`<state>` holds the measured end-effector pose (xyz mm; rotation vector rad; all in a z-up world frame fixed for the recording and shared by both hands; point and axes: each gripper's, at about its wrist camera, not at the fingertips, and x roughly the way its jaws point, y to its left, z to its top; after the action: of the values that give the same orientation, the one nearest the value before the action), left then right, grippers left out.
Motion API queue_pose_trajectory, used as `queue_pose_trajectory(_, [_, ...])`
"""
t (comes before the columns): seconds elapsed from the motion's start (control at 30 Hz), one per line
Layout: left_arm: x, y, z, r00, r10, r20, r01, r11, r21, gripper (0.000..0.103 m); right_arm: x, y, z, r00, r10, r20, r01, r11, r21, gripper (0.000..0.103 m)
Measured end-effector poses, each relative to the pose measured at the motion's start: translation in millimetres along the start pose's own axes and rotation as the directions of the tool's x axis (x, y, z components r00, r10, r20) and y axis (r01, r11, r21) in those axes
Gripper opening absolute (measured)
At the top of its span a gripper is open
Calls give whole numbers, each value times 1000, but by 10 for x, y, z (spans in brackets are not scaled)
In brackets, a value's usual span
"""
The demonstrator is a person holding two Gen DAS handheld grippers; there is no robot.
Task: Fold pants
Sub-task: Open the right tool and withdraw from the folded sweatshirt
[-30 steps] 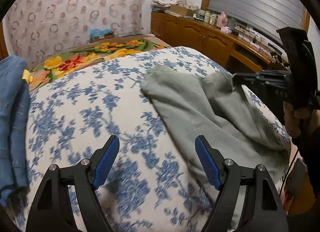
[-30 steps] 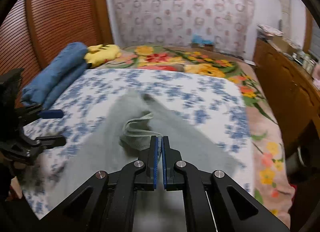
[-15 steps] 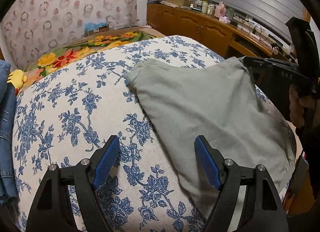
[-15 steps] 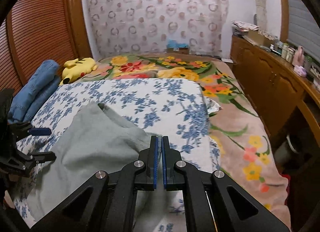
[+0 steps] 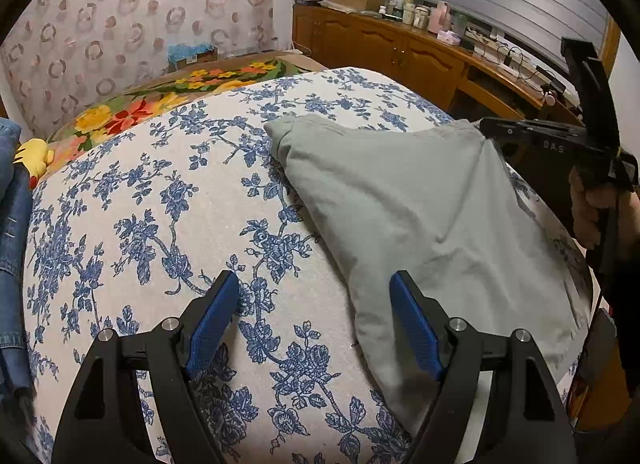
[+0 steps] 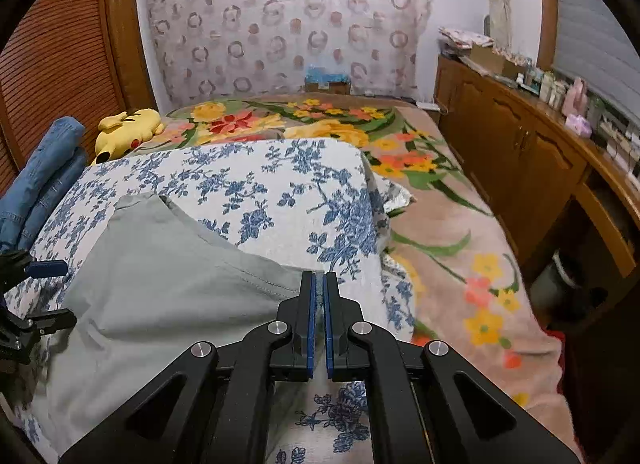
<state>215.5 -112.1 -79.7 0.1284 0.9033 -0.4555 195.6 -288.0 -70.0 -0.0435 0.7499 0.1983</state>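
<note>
Grey-green pants [image 5: 420, 216] lie spread on the blue-flowered bedcover [image 5: 160, 204]. One folded corner points toward the far wall. My right gripper [image 6: 319, 284] is shut on the pants' [image 6: 168, 272] stitched edge and holds that corner lifted and taut. The left wrist view shows the same gripper [image 5: 490, 130] at the right, held by a hand. My left gripper [image 5: 314, 304] hangs open over the bedcover. Its right finger [image 5: 416, 324] is above the pants' near-left edge and nothing sits between its pads. It also shows at the left edge of the right wrist view [image 6: 56, 294].
Folded blue jeans [image 6: 44, 168] and a yellow plush toy [image 6: 128, 130] lie along the bed's left side. A bright flowered blanket [image 6: 440, 224] covers the rest of the bed. A wooden cabinet [image 6: 520, 152] with bottles on top runs along the right wall.
The pants were bunched and creased a second ago; now they lie stretched smooth. My right gripper drew its held edge rightward. The left gripper stayed open in nearly the same place.
</note>
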Motion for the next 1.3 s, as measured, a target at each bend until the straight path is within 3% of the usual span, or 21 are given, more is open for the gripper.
queue_pose_trajectory(0.1, [-45, 3, -26, 1000, 3, 9, -3, 1000, -7, 79, -18, -19, 4, 1000, 6, -2, -6, 1000, 20, 7])
queue_pose_trajectory(0.17, [-71, 15, -48, 1000, 5, 14, -5, 1000, -10, 79, -57, -33, -3, 1000, -13, -1, 13, 1000, 29, 24])
queue_pose_trajectory(0.2, [-97, 15, -63, 1000, 5, 18, -5, 1000, -11, 79, -95, -49, -12, 1000, -2, 7, 2, 999, 38, 26])
queue_pose_trajectory(0.63, [-408, -36, -313, 997, 9, 74, -7, 1000, -20, 79, -583, 142, -414, 999, 47, 18, -47, 999, 21, 28])
queue_pose_trajectory(0.73, [-480, -57, -407, 997, 10, 80, -9, 1000, -19, 79, -685, 179, -531, 999, 47, 11, -47, 999, 18, 37])
queue_pose_trajectory(1.3, [-843, -208, -913, 992, 31, 123, -29, 999, -14, 79, -1286, 356, -943, 997, 70, 32, -70, 998, 7, 37])
